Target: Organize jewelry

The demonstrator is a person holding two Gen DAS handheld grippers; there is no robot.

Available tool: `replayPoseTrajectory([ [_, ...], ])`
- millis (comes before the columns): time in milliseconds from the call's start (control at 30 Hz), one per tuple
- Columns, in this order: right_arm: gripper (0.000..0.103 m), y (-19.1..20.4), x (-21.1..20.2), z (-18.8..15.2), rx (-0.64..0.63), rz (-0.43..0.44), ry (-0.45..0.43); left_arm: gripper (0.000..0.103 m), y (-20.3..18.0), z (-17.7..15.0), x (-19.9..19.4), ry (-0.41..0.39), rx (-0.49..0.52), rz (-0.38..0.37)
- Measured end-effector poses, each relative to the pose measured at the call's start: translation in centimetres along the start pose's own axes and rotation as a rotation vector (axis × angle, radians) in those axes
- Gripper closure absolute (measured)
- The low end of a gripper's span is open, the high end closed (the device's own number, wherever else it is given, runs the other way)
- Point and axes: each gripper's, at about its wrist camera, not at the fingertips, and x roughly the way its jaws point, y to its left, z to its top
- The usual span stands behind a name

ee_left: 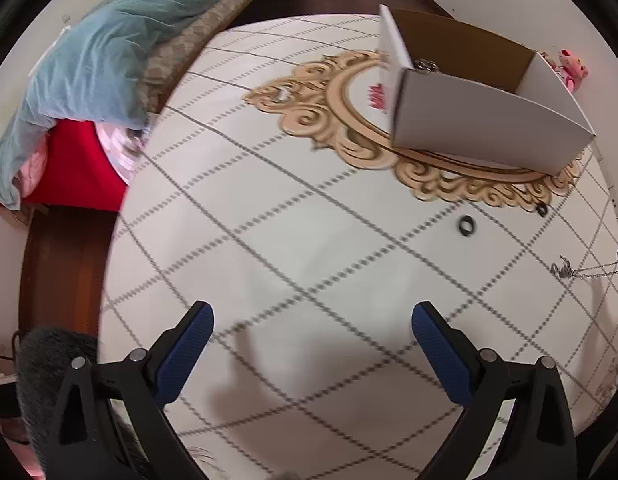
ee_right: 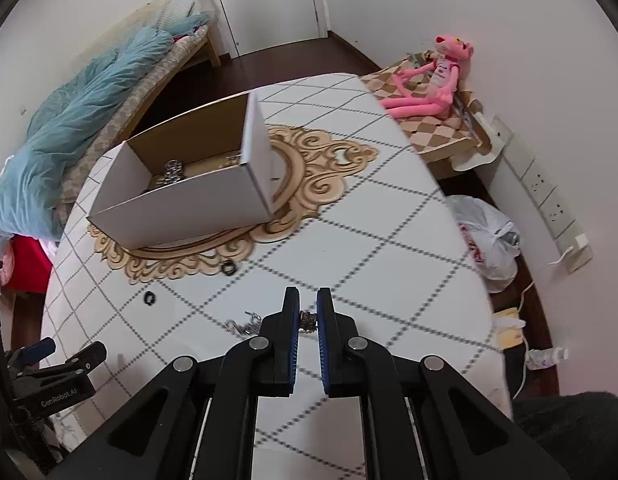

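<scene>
**Jewelry sort: partway, chain pick in hand**

Right gripper (ee_right: pixel 307 322) has its fingers drawn in narrow on a small metal piece at the tips. I read it as one end of the chain (ee_right: pixel 245 325), whose rest trails left across the table (ee_right: pixel 389 240). Can't tell if it's lifted clear or dragging.

Left gripper (ee_left: pixel 313 334) is spread wide with nothing between the pads, hovering over bare tabletop, well apart from everything.

Done so far, as I judge it: the box (ee_right: pixel 181 200) sits on the ornate gold print at table centre and already has silver pieces inside, a heap near the back corner. Can't count them.

Left to do:
- chain into the box
- ring (ee_right: pixel 149 298) on the table, left of the chain
- second ring (ee_right: pixel 228 268) at the edge of the gold print, just in front of the box

My estimate: somewhere past halfway, with three loose items visible against the pile already boxed. Nothing else on the table looks like jewelry from either view, though motion blur hides fine detail.
</scene>
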Motion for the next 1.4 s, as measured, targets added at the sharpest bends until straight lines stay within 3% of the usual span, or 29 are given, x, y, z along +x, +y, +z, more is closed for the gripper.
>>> replayPoseTrajectory([
  [133, 0.094, -0.9, 1.0, -0.5, 0.018, -0.012, 0.026, 0.002, -3.0, 0.5, 0.0, -0.038, 0.025, -0.059],
  [333, 0.094, -1.8, 2.1, -1.5, 0.053, -0.013, 0.052, 0.005, -6.9, 2.1, 0.3, -0.092, 0.080, -0.070],
  [400, 0.094, -1.9, 2.3, -1.5, 0.058, -0.015, 0.053, 0.021, -7.7, 2.5, 0.5, -0.097, 0.088, -0.072],
  [700, 0.094, -2.1, 2.3, -1.0, 0.067, -0.014, 0.045, 0.077, -8.2, 3.5, 1.0, -0.102, 0.084, -0.129],
  [833, 0.094, -2.1, 2.2, -0.8, 0.067, -0.015, 0.042, 0.093, -8.3, 3.4, 0.9, -0.110, 0.085, -0.142],
  [1067, 0.094, -1.4, 1.1, 0.0, 0.068, 0.029, 0.028, 0.093, -6.1, 2.7, 0.2, -0.083, 0.054, -0.192],
  [1400, 0.094, 0.7, -3.0, 1.0, 0.048, 0.165, 0.006, 0.093, 0.5, 1.3, -5.0, -0.100, 0.035, -0.211],
])
